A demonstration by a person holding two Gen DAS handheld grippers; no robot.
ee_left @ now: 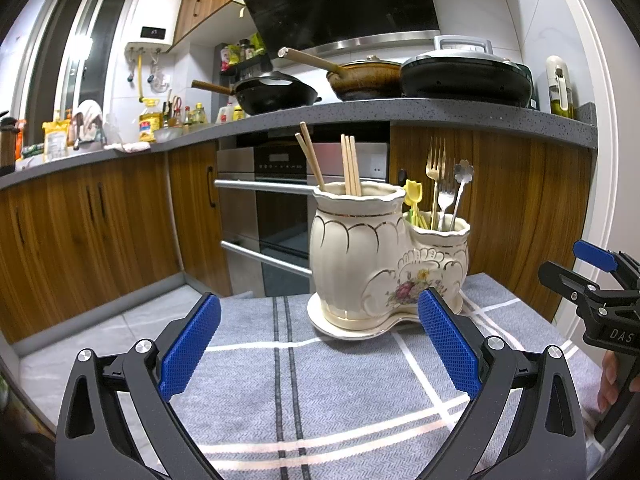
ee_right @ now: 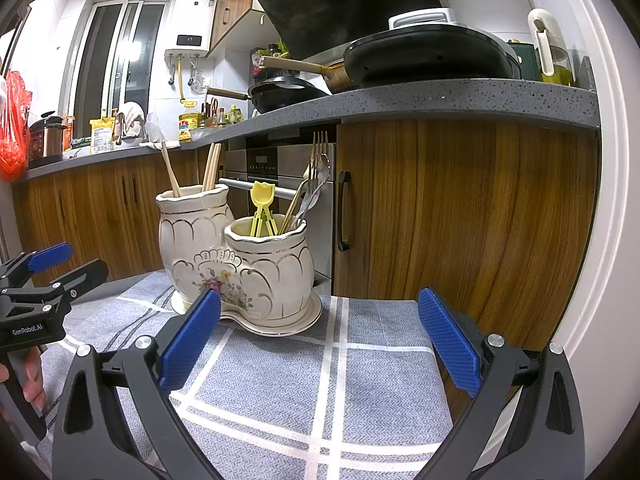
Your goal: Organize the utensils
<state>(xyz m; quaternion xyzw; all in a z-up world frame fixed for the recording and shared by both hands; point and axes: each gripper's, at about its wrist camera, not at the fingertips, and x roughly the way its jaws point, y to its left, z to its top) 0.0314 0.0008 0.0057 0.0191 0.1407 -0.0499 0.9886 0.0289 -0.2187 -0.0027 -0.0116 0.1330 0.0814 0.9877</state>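
A cream ceramic double holder [ee_left: 360, 256] with gold trim stands on a grey checked cloth [ee_left: 320, 392]. Its tall pot holds several wooden chopsticks [ee_left: 350, 166]. Its short pot holds forks [ee_left: 437, 168], a flower-handled utensil [ee_left: 463, 172] and yellow picks [ee_left: 413, 196]. My left gripper [ee_left: 320, 344] is open and empty, just short of the holder. My right gripper [ee_right: 320, 340] is open and empty, in front of the holder [ee_right: 240, 256]; it also shows at the right edge of the left wrist view [ee_left: 592, 280]. The left gripper shows at the left edge of the right wrist view [ee_right: 40, 280].
Wooden cabinets [ee_left: 100, 220] and a built-in oven [ee_left: 280, 200] stand behind the table. The grey counter [ee_left: 400, 110] above carries a wok [ee_left: 272, 96], pans and bottles. A cabinet door [ee_right: 460, 220] stands close behind the cloth's far right edge.
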